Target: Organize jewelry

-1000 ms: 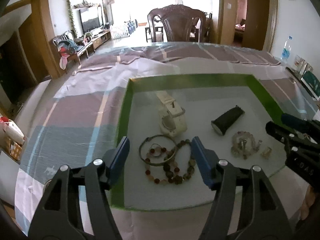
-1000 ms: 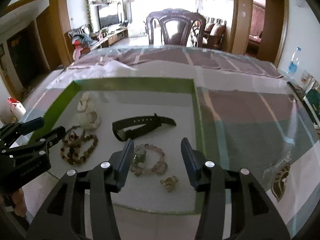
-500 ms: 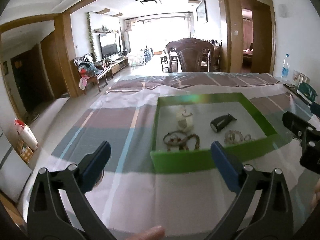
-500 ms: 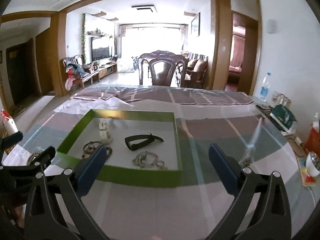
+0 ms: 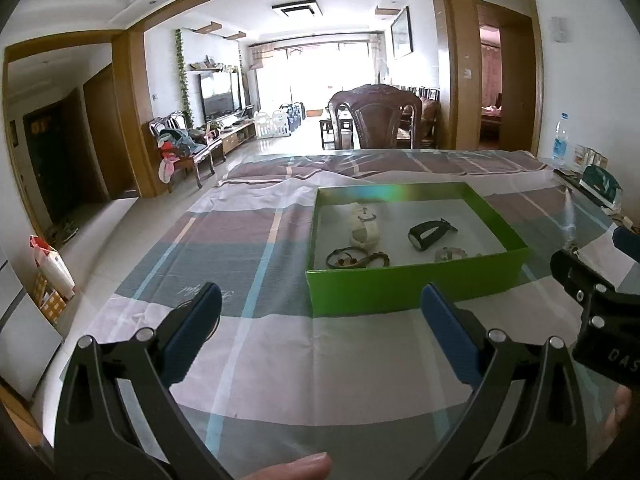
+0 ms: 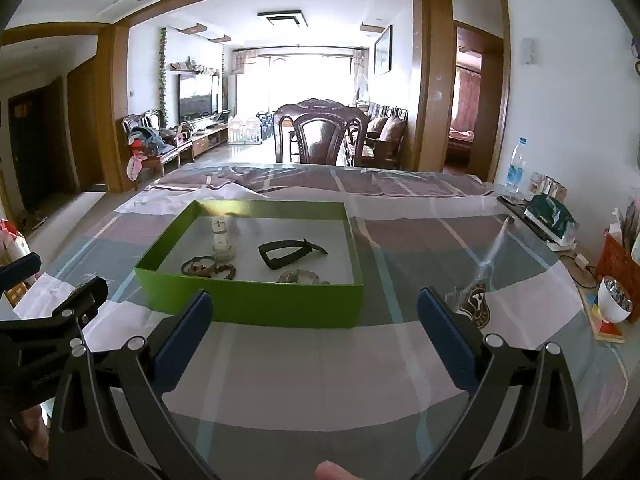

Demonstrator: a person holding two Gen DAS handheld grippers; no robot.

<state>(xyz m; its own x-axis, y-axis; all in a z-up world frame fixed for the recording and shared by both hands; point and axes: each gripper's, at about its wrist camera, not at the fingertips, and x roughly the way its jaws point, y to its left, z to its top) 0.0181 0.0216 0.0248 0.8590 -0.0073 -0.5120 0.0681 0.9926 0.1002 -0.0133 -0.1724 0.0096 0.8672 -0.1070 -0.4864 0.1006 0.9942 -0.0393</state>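
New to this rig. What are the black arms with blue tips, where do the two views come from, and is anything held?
No robot here: a person holds a pair of handheld tongs in each hand, each with a fisheye camera looking along its fingers. One picture is from the left tongs, the other from the right tongs. Both stand wide open and empty over the table, short of the green box. In the box lie a black watch, a white watch, a dark bead bracelet and a pale bead bracelet. Each view catches the other tongs at its edge.
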